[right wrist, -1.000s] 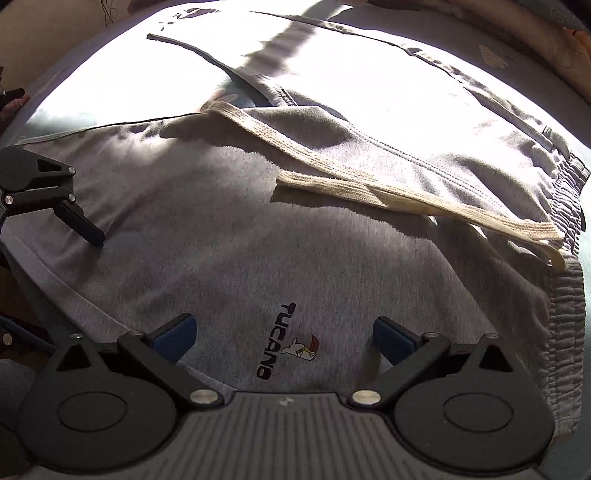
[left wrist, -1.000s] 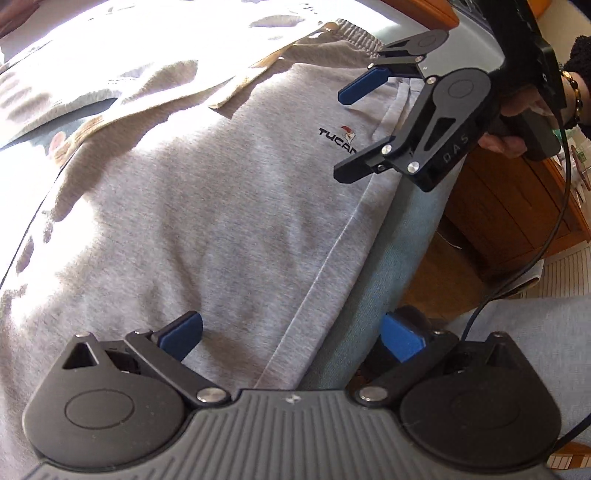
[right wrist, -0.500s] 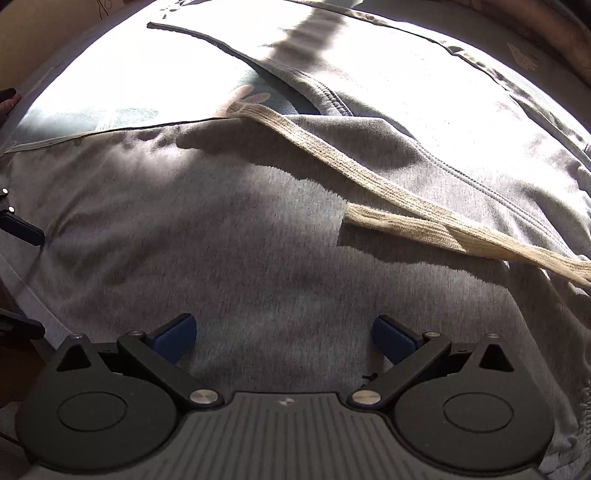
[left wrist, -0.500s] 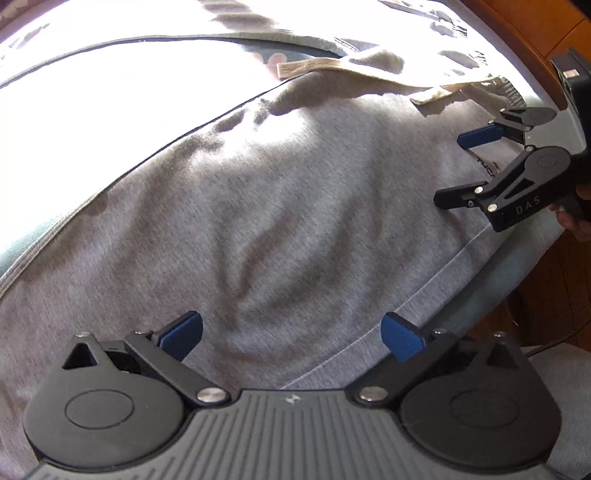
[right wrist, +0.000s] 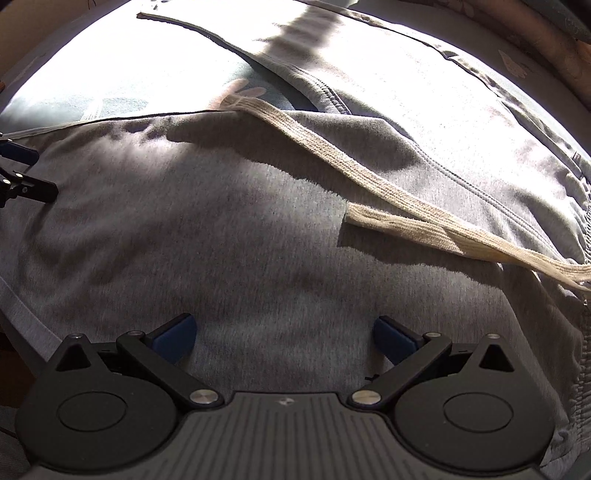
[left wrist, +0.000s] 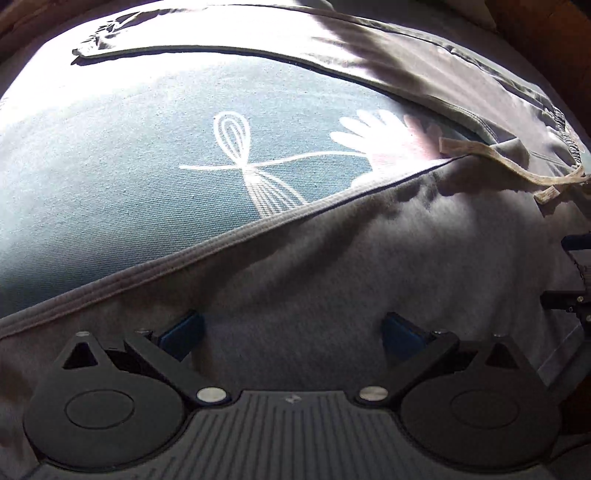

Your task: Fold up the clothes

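Note:
Grey sweatpants [left wrist: 369,266] [right wrist: 240,229] lie spread on a blue-green cloth, legs apart, with a beige drawstring [right wrist: 388,199] [left wrist: 517,166] across the near leg. My left gripper [left wrist: 291,334] hovers open low over the near leg, nothing between its blue pads. My right gripper [right wrist: 284,334] is open too, just above the same leg nearer the waistband [right wrist: 580,350]. Each gripper's tips show at the edge of the other's view: the right one [left wrist: 570,273] at the far right, the left one [right wrist: 22,173] at the far left.
A blue-green cloth [left wrist: 129,177] with a white whisk print covers the surface between the two legs. The far leg [left wrist: 369,62] lies in bright sunlight. Brown wood [left wrist: 535,22] shows beyond the surface's right edge.
Both grippers have moved forward and lower over the near leg. The left view has swung away from the table edge toward the cloth; the logo has slipped out of the right view.

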Demonstrator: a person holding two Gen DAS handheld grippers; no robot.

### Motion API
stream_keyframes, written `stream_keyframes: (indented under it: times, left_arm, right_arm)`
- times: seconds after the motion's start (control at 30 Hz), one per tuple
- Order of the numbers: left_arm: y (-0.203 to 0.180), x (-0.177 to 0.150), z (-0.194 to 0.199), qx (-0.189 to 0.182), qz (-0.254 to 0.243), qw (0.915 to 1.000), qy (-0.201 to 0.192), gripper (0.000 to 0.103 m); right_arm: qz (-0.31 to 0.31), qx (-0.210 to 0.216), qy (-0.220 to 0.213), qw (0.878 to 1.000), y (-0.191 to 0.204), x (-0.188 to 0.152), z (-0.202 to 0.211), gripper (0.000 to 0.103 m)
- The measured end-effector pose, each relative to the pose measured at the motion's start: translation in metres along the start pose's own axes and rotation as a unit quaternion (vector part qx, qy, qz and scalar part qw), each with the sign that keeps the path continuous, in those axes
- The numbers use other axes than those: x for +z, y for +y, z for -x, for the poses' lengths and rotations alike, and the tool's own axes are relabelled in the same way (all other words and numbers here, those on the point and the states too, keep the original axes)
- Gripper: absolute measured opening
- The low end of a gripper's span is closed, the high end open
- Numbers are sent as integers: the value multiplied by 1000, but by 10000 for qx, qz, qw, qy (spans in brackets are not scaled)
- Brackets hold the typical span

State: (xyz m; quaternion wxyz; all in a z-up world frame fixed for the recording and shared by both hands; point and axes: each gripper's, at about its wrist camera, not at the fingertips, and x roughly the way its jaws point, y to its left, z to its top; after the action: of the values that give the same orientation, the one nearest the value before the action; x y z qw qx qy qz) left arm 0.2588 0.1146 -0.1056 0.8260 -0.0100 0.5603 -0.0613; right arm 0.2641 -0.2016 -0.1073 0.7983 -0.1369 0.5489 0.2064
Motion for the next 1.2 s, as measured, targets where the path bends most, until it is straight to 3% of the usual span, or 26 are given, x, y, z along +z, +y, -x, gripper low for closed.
stream_keyframes:
  times: [0.17, 0.3, 0.47, 0.6, 0.7, 0.97, 1.03, 1.2]
  left_arm:
    - [-6, 2, -3, 113, -234, 9996, 146, 102]
    - [4, 8, 4, -41, 167, 9997, 169, 102]
    - [47, -8, 30, 323, 960, 9948, -53, 102]
    - [94, -24, 37, 914, 1820, 9789, -178, 102]
    - [131, -33, 32, 833, 2636, 9608, -197, 102]
    - [179, -57, 37, 1338, 3530, 9260, -96, 102]
    - [182, -65, 46, 1328, 3628, 9222, -164, 102]
    - [184, -77, 51, 1111, 3656, 9240, -138, 102]
  right_arm:
    - [-81, -79, 60, 9999, 2, 2, 0, 103]
    - [-100, -126, 184, 9997, 3, 6, -2, 103]
    - [-134, -111, 263, 9995, 1, 9, -2, 103]
    - [-163, -136, 186, 9996, 2, 6, -1, 103]
    - [-213, -169, 151, 9995, 2, 5, 0, 103]
    - [-249, -182, 214, 9993, 2, 6, 0, 103]
    - [-255, -188, 229, 9992, 3, 6, 0, 103]
    - [-342, -229, 211, 9989, 4, 5, 0, 103]
